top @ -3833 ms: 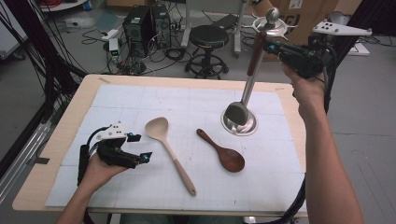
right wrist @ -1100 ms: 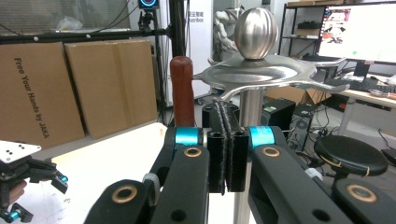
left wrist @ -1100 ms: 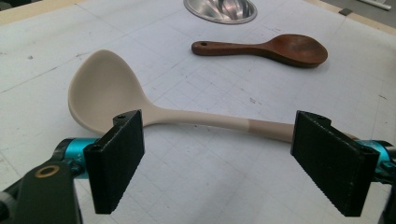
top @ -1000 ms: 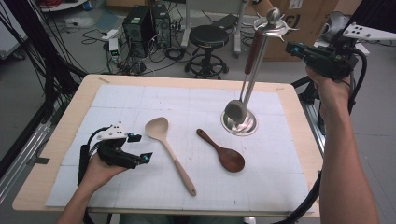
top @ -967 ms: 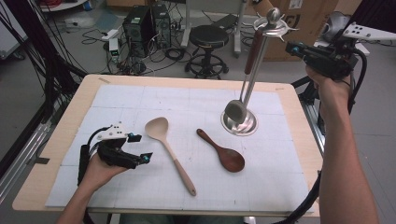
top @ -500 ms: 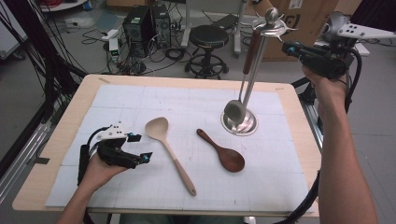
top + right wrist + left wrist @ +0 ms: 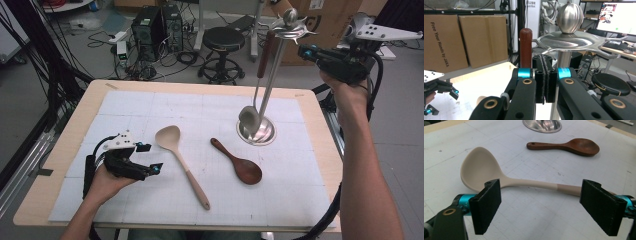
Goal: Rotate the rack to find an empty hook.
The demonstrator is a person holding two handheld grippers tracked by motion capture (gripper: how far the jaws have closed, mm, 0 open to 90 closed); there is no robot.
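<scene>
A steel utensil stand [image 7: 269, 87] rises from its round base [image 7: 266, 136] at the table's far right. A ladle with a wooden handle [image 7: 263, 54] and a steel bowl [image 7: 248, 118] hangs from the stand's top rack [image 7: 579, 42]. My right gripper [image 7: 302, 51] is held high just right of that rack, shut with nothing between its pads [image 7: 545, 75]; the wooden handle [image 7: 526, 47] stands right behind them. A beige ladle [image 7: 180, 160] and a dark wooden spoon [image 7: 241, 166] lie on the mat. My left gripper [image 7: 151, 158] rests low at the left, open, facing the beige ladle [image 7: 481, 167].
A white gridded mat [image 7: 300, 190] covers the wooden table [image 7: 60, 165]. The dark spoon [image 7: 571, 146] lies beyond the beige ladle, with the stand's base [image 7: 541, 123] farther off. Cardboard boxes [image 7: 461, 40], a stool [image 7: 225, 42] and cables stand past the table.
Since the oldest frame my right gripper has drawn back slightly to the right of the stand's top. Over the last second it barely shifted. The left gripper has stayed still.
</scene>
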